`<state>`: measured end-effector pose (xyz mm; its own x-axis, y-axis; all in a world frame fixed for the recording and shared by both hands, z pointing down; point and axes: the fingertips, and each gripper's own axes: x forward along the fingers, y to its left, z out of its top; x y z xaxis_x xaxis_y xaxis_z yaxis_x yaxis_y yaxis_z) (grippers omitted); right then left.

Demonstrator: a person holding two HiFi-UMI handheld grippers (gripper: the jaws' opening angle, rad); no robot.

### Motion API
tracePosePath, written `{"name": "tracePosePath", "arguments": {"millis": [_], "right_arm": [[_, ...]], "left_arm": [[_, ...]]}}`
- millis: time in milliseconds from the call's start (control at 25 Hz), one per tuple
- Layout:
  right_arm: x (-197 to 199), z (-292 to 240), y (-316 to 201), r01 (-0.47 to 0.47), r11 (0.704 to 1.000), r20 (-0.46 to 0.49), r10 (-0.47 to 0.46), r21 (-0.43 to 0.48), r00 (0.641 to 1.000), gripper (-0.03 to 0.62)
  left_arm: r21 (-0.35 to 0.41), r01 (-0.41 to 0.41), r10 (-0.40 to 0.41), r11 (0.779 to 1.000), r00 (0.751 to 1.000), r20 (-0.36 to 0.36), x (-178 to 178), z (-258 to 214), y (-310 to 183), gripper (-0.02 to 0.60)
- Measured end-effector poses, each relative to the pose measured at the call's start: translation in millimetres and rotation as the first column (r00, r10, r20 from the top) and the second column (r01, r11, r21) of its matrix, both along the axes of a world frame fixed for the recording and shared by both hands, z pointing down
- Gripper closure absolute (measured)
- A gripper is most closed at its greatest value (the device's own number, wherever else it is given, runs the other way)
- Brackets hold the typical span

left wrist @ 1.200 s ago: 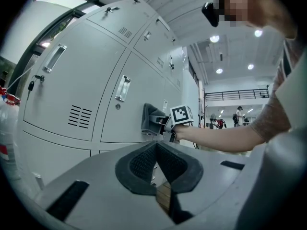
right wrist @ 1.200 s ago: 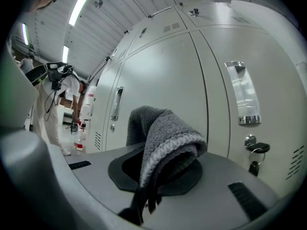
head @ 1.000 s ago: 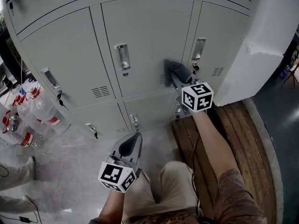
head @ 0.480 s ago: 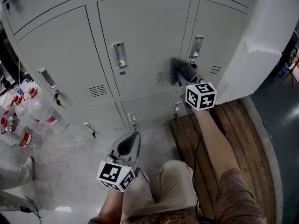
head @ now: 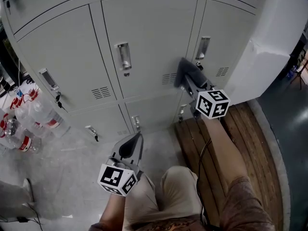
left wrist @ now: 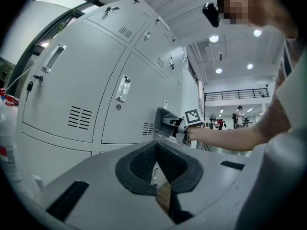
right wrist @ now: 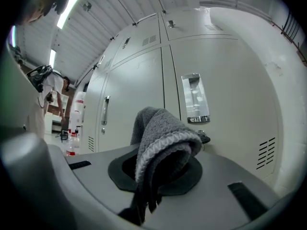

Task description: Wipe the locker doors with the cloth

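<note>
Cloth (head: 185,70) at locker door (head: 149,30), gripped by raised right gripper (head: 189,80) — left gripper (head: 134,142) low, closed.

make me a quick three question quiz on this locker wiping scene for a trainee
1. True or false: the left gripper holds the cloth.
2. What stands on the floor by the lockers, at the head view's left? A bottles, B buckets, C a ladder.
3. What is between the left gripper's jaws?
Key: 1 false, the right gripper holds it. 2 A. 3 nothing; they are shut.
</note>
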<state>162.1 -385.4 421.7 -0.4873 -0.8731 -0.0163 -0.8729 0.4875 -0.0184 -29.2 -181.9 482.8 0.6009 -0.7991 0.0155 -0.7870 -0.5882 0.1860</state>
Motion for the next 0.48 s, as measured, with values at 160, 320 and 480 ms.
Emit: {"name": "tracePosePath", "arguments": {"millis": [160,320,480], "right_arm": [[-17.1,-8.5,21.9,0.058,0.998,0.005,-0.058,0.027,0.998,0.557],[-35.8,237.0,46.9,0.105,0.994,0.025,-0.105,0.022,0.994,0.557],[-52.9,394.5,70.4,0.138,0.99,0.011,-0.137,-0.013,0.99,0.557]], "left_arm": [[0.0,0.007,-0.007,1.0,1.0,0.012,-8.1,-1.3,-10.0,0.588],[-0.019,0.006,-0.005,1.0,0.999,0.04,-14.7,230.0,-14.5,0.588],[-0.059,0.003,0.001,0.998,0.998,0.069,-22.8,363.7,-20.0,0.588]]}}
